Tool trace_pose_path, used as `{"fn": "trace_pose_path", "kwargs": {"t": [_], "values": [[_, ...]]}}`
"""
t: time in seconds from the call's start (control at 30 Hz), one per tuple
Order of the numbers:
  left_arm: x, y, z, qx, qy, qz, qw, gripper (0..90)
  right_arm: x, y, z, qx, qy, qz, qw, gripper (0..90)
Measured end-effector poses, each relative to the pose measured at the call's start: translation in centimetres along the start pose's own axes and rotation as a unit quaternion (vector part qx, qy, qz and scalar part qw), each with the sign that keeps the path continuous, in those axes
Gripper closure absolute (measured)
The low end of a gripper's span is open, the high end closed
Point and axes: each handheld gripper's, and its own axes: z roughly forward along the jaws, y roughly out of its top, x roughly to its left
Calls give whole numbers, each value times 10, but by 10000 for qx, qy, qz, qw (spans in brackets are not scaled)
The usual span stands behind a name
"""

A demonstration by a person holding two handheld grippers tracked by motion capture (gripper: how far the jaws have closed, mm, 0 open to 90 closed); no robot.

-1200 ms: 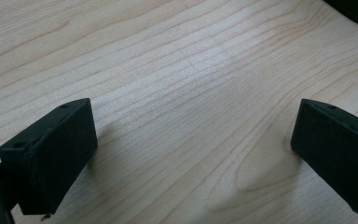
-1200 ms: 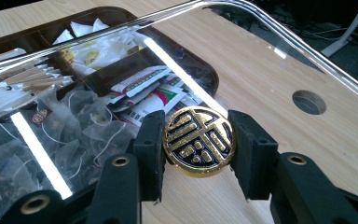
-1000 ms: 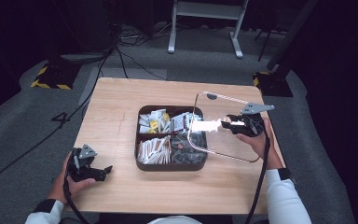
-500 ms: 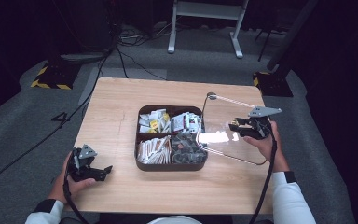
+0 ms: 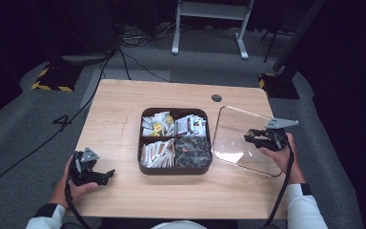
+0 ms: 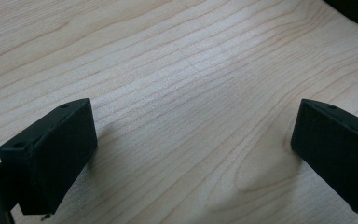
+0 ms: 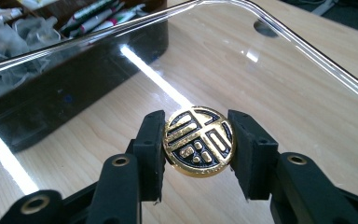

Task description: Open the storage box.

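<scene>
Your right gripper (image 5: 250,137) has its jaws clamped on the round gold-and-black knob (image 7: 199,147) of the clear lid (image 5: 248,143), one pad on each side of it, and in the right gripper view you can see that ornate knob pinched squarely between the two black jaws. The lid sits off to the right of the dark brown box (image 5: 175,167), out over the bare wood of the table (image 5: 119,124); its near-left edge lies just beside the box's right wall, and whether the lid rests flat on the table or hangs a touch above it, I cannot tell. Through the lid you see the wood grain and the small dark hole (image 5: 216,98) in the tabletop beyond its far corner. The box stands uncovered in the middle of the table, four compartments showing: packets (image 5: 156,125) in the far two, pale sachets (image 5: 156,152) at near left, dark wrapped pieces (image 5: 192,151) at near right. Your left gripper (image 5: 106,175) rests low at the near-left corner of the table, well apart from the box, jaws spread wide with nothing but wood between them in the left gripper view.
</scene>
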Motion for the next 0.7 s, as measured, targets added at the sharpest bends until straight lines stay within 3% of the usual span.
{"fn": "trace_pose_path", "kwargs": {"t": [0.33, 0.7], "values": [[0, 0, 0, -1, -3, 0, 10000, 4, -7, -21, 3, 208, -24, 56, 9998, 587], [0, 0, 0, -1, -1, -1, 10000, 4, -16, -34, 25, 503, -194, 157, 9984, 586]]}}
